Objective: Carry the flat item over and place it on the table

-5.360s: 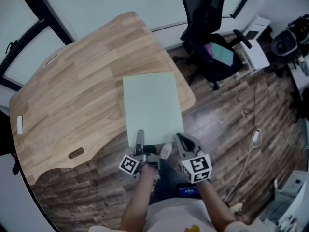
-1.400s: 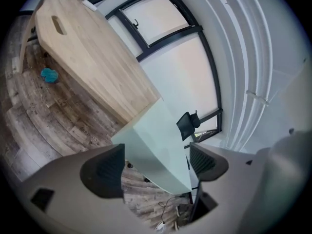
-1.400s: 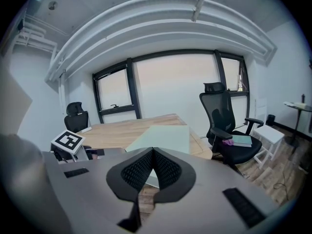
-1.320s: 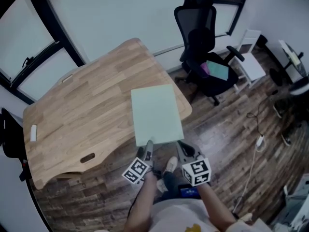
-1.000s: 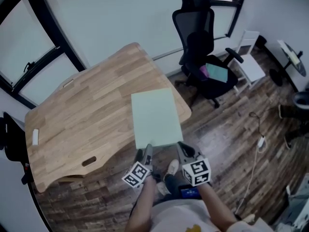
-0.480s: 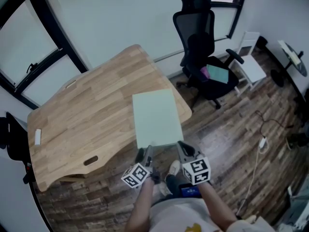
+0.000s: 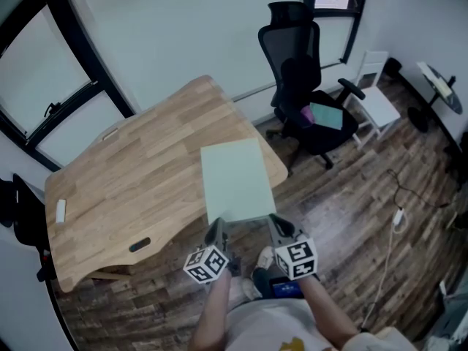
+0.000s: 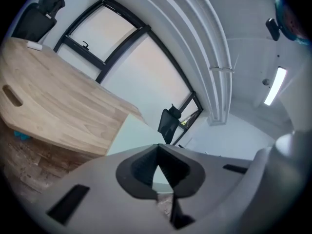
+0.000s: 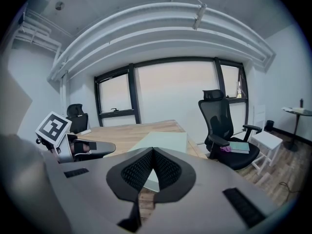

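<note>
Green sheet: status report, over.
Left gripper just closed on green sheet near edge; right gripper clamped too. Sheet over table corner, not released. Path clear.

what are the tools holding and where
The sheet, by its near edge: right tool at the right corner, left tool, whose jaws just closed, at the left.

1. An office is shown: a broad wooden desk point(image 7: 146, 174) with a cable slot point(image 7: 139, 245) cut into its top is set near plain white walls.
2. A black swivel chair point(image 7: 307, 86) with headrest and armrests is placed beside the desk, and a second dark chair point(image 9: 77, 115) is seen at the desk's other end.
3. The room is lit by tall black-framed windows point(image 7: 44, 72).
4. A wood-plank floor point(image 7: 344, 189) is laid throughout, and a small white side table point(image 7: 376, 108) is stood on it.
5. Exposed pipes point(image 9: 170, 21) are run along the ceiling, where a strip light point(image 8: 273, 86) is mounted.
</note>
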A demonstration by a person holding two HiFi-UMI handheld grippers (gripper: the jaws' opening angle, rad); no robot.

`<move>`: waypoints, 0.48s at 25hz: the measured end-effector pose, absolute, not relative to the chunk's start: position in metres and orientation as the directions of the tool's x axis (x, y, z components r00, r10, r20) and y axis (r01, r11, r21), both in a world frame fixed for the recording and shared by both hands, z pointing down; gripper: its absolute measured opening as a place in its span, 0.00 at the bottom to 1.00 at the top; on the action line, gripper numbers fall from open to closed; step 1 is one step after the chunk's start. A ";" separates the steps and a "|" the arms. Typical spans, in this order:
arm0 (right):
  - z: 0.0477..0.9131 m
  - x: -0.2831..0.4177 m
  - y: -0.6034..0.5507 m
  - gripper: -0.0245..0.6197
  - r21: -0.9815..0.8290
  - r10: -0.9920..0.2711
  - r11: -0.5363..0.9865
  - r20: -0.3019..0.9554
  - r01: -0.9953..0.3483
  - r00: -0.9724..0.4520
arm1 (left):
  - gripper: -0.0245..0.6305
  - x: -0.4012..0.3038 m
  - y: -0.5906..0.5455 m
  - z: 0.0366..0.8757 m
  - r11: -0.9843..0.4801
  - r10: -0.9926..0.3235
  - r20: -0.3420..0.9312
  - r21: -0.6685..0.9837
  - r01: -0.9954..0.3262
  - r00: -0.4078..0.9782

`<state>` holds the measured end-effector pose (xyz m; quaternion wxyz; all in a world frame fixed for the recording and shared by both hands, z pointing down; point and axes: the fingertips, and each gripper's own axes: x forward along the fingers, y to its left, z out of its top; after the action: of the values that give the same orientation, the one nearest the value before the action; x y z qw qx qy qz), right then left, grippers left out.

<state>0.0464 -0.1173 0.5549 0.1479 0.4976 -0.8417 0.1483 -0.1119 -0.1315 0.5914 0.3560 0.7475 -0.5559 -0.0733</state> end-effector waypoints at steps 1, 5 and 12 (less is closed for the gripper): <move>0.552 0.046 -0.116 0.04 -0.104 -0.798 0.459 0.388 -0.882 -0.461 | 0.04 -0.111 -0.132 0.585 -0.146 -0.886 0.274 0.599 -0.787 0.373; 0.540 0.041 -0.109 0.04 -0.094 -0.792 0.468 0.396 -0.879 -0.465 | 0.04 -0.111 -0.134 0.560 -0.202 -0.903 0.250 0.469 -0.860 0.349; 0.529 0.047 -0.107 0.04 -0.063 -0.842 0.418 0.348 -0.906 -0.412 | 0.04 -0.106 -0.131 0.530 -0.267 -0.904 0.240 0.329 -0.906 0.354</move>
<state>0.0470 -0.1075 0.5285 0.1323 0.5257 -0.8315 0.1217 -0.1062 -0.1313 0.5301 0.2083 0.7960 -0.5684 0.0023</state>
